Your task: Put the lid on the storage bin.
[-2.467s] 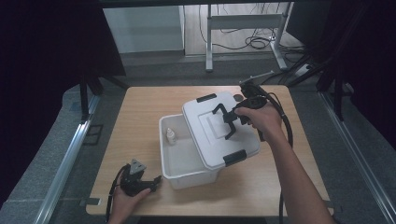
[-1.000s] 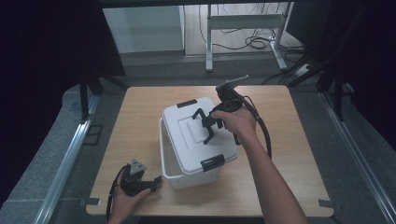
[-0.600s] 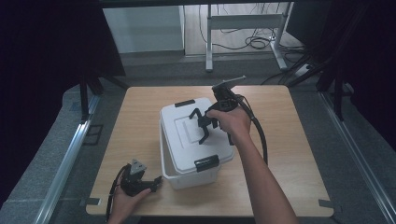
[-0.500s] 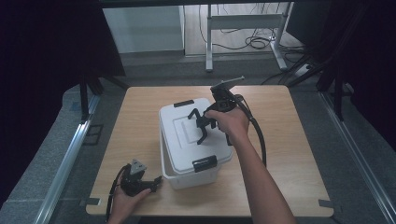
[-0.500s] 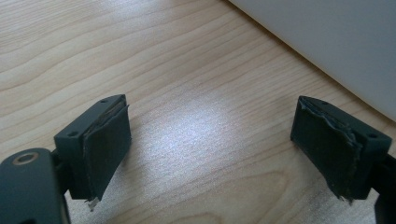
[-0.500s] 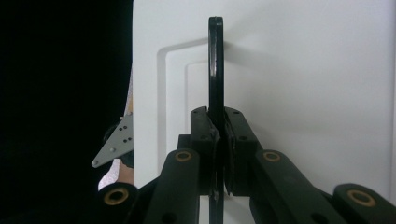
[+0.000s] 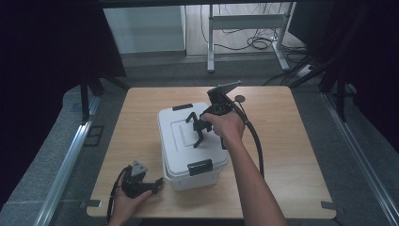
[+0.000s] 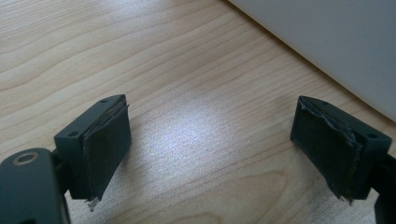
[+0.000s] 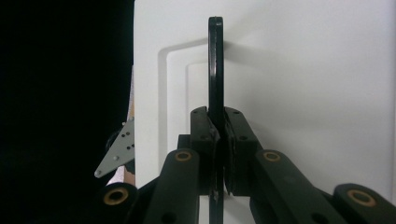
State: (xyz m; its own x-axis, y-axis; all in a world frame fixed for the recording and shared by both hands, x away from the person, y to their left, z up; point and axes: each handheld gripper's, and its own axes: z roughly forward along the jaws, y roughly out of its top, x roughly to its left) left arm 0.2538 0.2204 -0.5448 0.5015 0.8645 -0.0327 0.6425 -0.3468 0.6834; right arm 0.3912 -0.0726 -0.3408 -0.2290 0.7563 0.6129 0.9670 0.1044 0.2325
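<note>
A white storage box (image 7: 181, 174) stands in the middle of the wooden table (image 7: 291, 150), with its white lid (image 7: 176, 129) lying on top. My right gripper (image 7: 200, 127) reaches over the lid from the right and is shut on the lid's upright black handle (image 7: 196, 141). The right gripper view shows the jaws clamped on the thin handle (image 9: 215, 65) above the lid (image 9: 303, 93). My left gripper (image 7: 157, 183) rests on the table at the box's front left, held by a hand. In its own view it (image 8: 210, 149) stands open over bare wood, with the box wall (image 8: 336, 42) just beyond.
Black latches sit at the lid's front edge (image 7: 200, 167) and back edge (image 7: 182, 107). The right gripper's cable (image 7: 256, 141) loops over the table to the right of the box. Dark curtains and a metal frame (image 7: 244, 28) surround the table.
The right gripper carried the lid leftward from its offset position and set it squarely over the box. The left gripper has stayed in place.
</note>
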